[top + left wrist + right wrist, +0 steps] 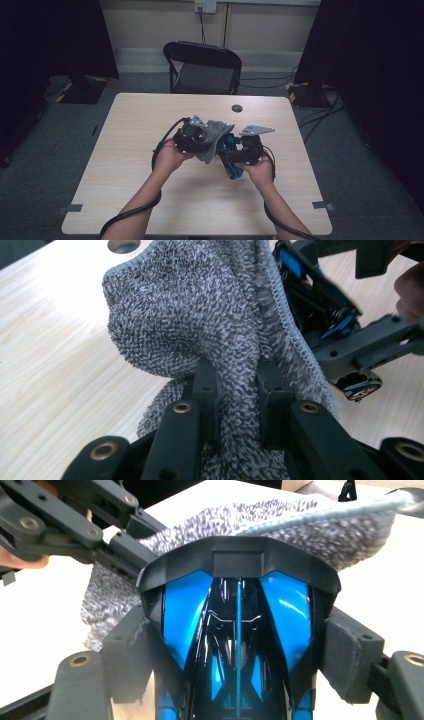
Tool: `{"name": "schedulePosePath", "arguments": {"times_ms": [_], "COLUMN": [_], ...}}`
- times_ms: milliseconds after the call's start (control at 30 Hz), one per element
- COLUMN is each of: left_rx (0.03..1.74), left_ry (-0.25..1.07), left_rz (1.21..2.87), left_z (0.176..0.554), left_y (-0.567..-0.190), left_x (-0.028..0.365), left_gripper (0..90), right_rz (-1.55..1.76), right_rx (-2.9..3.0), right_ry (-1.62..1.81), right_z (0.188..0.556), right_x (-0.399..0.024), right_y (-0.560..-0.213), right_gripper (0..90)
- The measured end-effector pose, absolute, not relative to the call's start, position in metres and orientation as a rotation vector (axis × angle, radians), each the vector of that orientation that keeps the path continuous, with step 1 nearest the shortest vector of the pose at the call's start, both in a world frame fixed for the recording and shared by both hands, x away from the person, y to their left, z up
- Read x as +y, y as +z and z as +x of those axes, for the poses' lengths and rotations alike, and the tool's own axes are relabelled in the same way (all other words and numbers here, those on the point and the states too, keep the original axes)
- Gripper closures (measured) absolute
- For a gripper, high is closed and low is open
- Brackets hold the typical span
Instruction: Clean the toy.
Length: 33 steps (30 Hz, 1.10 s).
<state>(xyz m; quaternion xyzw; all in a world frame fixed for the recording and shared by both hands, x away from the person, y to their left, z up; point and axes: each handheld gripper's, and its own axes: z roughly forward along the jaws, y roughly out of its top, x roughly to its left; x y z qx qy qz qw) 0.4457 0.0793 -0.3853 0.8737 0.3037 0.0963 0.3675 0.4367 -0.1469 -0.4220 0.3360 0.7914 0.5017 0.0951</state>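
High view first: both grippers meet above the middle of a pale wooden table (150,200), the left gripper (202,140) pinching a grey terry cloth (215,135) and the right gripper (237,157) holding a blue and black toy car (231,150). The cloth lies just left of the car and touches it, draped against its upper end, while the car's long axis runs from the person's side away and slightly leftward, toward the cloth. A judgement only: the next wipe would run along that axis, with the left hand the one to travel. Left gripper view: the jaws are closed tight on a fold of the cloth (200,325), which rises ahead of them, and the car (320,305) sits to the right of it, pressed against the stitched hem, with the other gripper's links around it. Right gripper view: the padded jaws stand fairly wide but clamp the car (237,630) by its two sides, its dark spoiler end pointing away from the camera, and the cloth (280,520) lies across that far end. The tabletop is bare light woodgrain with a small round hole (237,108) near its far edge; beyond it stand a black folding chair (202,67), grey carpet, dark curtains at both sides and cables on the floor.
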Motion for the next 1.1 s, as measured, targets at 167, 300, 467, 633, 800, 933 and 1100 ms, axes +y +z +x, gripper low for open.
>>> {"name": "schedulePosePath", "arguments": {"times_ms": [167,300,467,633,800,933,1100], "left_rx": [0.786,0.786,0.781,0.780,0.779,0.780,0.778], "left_ry": [0.223,0.208,0.196,0.184,0.172,0.166,0.155], "left_rz": [2.234,2.234,2.240,2.238,2.240,2.240,2.242], "left_z": [0.445,0.443,0.441,0.439,0.437,0.435,0.434], "left_y": [-0.391,-0.394,-0.398,-0.400,-0.402,-0.404,-0.407], "left_x": [0.078,0.076,0.074,0.072,0.072,0.072,0.073], "left_gripper": [75.0,75.0,75.0,75.0,75.0,75.0,75.0], "right_rz": [1.002,1.006,1.008,1.008,1.006,0.998,1.006], "right_rx": [2.341,2.339,2.335,2.332,2.336,2.331,2.336], "right_ry": [1.490,1.486,1.485,1.484,1.477,1.462,1.463], "right_z": [0.437,0.437,0.438,0.438,0.438,0.438,0.438], "right_x": [-0.148,-0.148,-0.148,-0.149,-0.147,-0.146,-0.145], "right_y": [-0.422,-0.422,-0.422,-0.422,-0.423,-0.423,-0.424], "right_gripper": [25.5,25.5,25.5,25.5,25.5,25.5,25.5]}}
